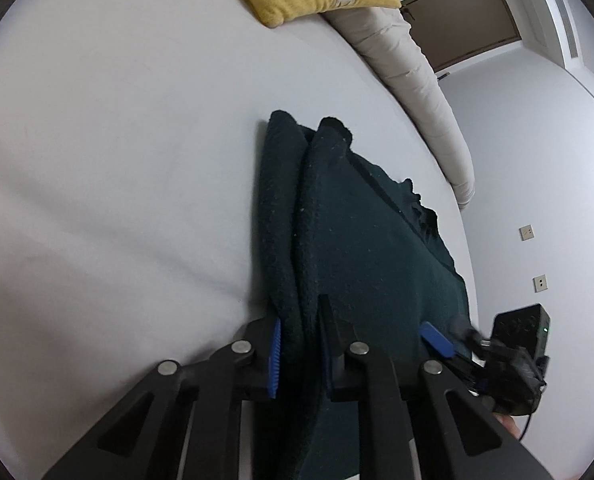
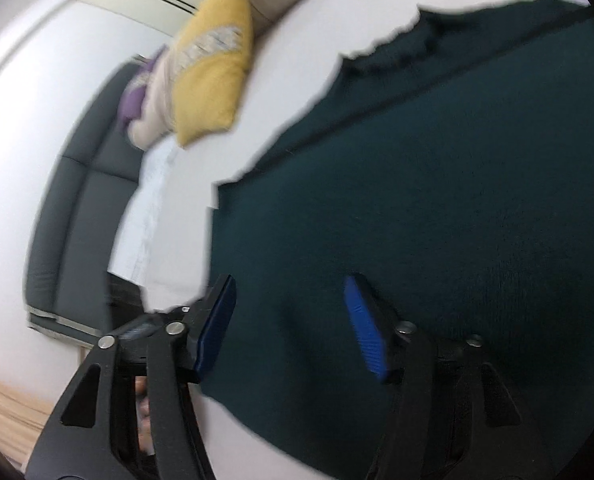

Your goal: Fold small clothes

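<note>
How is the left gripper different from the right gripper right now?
The left gripper is closed, pinching a bunched fold of the dark green garment; the right gripper is open, its fingers spread apart over flat cloth. The left view is sharp, while the right view is blurred. Both have black arms with blue pads, and both are at the same garment on the white bed.

right wrist view motion-blurred; dark green garment (image 2: 437,208) cut off at right edge; its near hem hidden behind left tongs (image 1: 300,354)

A dark green knit garment (image 1: 361,240) lies on the white bed (image 1: 117,160), one edge bunched into upright folds.
</note>
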